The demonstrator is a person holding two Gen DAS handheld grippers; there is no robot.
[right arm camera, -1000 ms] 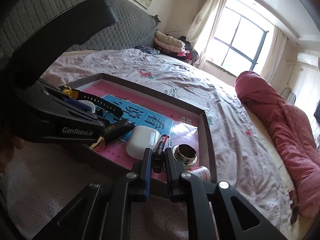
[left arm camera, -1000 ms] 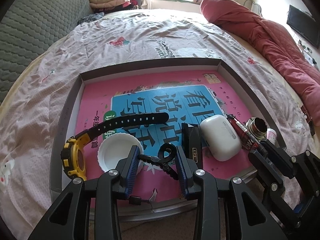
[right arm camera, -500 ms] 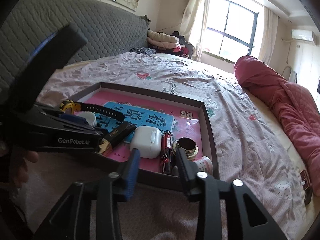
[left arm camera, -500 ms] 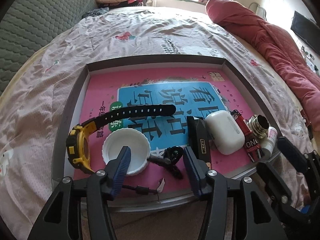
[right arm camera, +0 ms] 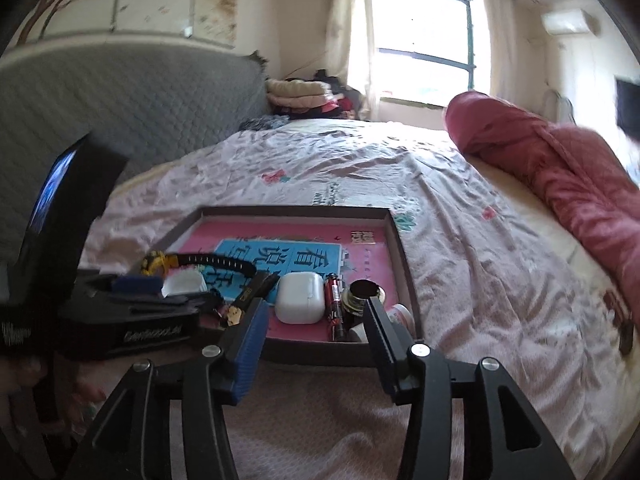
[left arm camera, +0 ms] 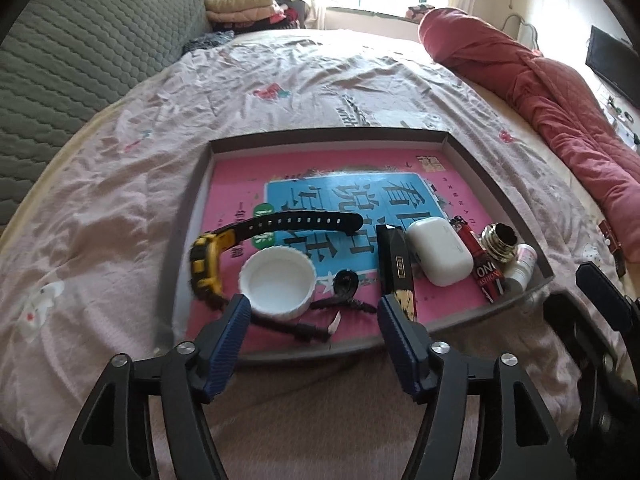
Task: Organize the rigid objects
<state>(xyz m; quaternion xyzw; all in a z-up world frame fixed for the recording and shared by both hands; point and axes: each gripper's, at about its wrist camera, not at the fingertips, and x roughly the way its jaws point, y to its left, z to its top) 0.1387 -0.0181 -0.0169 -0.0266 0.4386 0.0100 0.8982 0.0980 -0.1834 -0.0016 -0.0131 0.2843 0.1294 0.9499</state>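
With both the left gripper [left arm camera: 314, 320] and right gripper [right arm camera: 314, 318] wide open and empty near the tray [left arm camera: 328, 136], keep your exit clear of its near rim.

Large Chinese characters "看说" on blue panel of pink printed sheet [left arm camera: 400, 196] lining the tray; "GenRobot.AI", blurred, on black left gripper body [right arm camera: 152, 334]; "ONG" fragment on red cylindrical lighter [left arm camera: 482, 270].

A grey-walled tray [left arm camera: 192, 216] lined pink with a blue panel holds a yellow-and-black watch [left arm camera: 208, 264], white cap [left arm camera: 278, 286], white earbud case [left arm camera: 440, 254] and red lighter [left arm camera: 478, 260], on a pale pink printed bedsheet [left arm camera: 280, 92]
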